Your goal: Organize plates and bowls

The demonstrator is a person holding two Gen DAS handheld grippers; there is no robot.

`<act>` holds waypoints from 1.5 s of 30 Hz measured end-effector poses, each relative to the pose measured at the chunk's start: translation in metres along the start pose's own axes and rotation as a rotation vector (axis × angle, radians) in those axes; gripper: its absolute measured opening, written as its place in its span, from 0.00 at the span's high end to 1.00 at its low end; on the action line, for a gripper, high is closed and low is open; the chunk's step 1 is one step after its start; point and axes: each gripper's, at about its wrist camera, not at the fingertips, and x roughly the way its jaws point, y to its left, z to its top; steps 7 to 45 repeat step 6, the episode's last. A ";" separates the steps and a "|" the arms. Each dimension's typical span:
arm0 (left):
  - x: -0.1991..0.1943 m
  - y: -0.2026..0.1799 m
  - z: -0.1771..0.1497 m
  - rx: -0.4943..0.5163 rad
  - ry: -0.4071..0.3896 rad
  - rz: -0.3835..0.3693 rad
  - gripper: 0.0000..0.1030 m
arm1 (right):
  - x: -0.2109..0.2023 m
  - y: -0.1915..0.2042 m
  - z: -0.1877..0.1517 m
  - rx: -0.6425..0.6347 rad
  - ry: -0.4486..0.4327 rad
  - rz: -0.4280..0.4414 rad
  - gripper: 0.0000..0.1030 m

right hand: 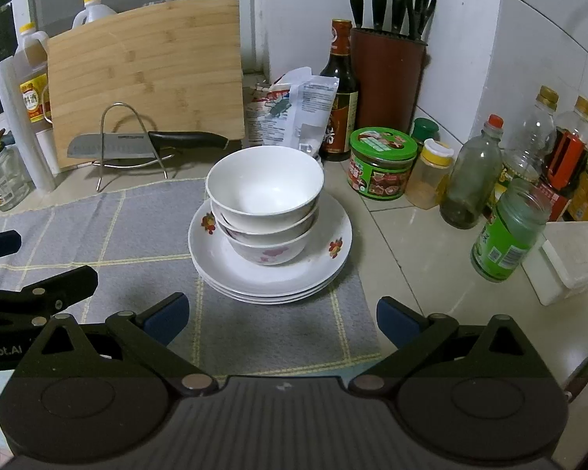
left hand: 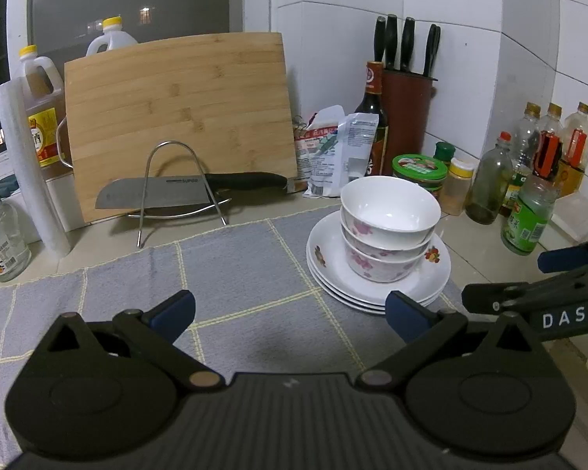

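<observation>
Blue-padded fingers of the left gripper point(left hand: 290, 315) stood spread wide over the grey checked mat point(left hand: 235, 274), gripping nothing, its black body filling the bottom of its own view. Beside it to the right, the right gripper point(right hand: 283, 319) was likewise splayed wide and empty; each tool appeared only as a cut-off dark edge in the other's camera. At far left a glass jar point(right hand: 2, 182) and a white roll point(right hand: 19, 125) stood on the counter, with two yellow-capped oil jugs partly hidden behind a bamboo cutting board point(right hand: 145, 74) that leaned against the window. A cleaver point(right hand: 145, 145) lay across a wire rack point(right hand: 131, 145) in front of the board. Toward the mat's right end, ahead of the right gripper, three nested bowls point(right hand: 264, 199) sat on a stack of white flowered plates point(right hand: 270, 270); the lower plates showed only as rims, so their count was hard to make out. Behind them were crumpled packets point(right hand: 290, 109), a dark sauce bottle point(right hand: 339, 90) and a brown knife block point(right hand: 388, 74) in the tiled corner. Farther right stood a green-lidded tub point(right hand: 382, 162), a spice shaker point(right hand: 431, 174) and clustered bottles point(right hand: 529, 156), several cropped at the frame edge, with a white container point(right hand: 572, 262) beside them.
</observation>
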 end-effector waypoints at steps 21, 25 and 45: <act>0.001 0.000 0.000 -0.001 0.000 0.001 0.01 | 0.000 0.000 0.000 0.000 0.000 0.000 0.00; 0.001 0.000 0.000 -0.001 0.000 0.001 0.01 | 0.000 0.000 0.000 0.000 0.000 0.000 0.00; 0.001 0.000 0.000 -0.001 0.000 0.001 0.01 | 0.000 0.000 0.000 0.000 0.000 0.000 0.00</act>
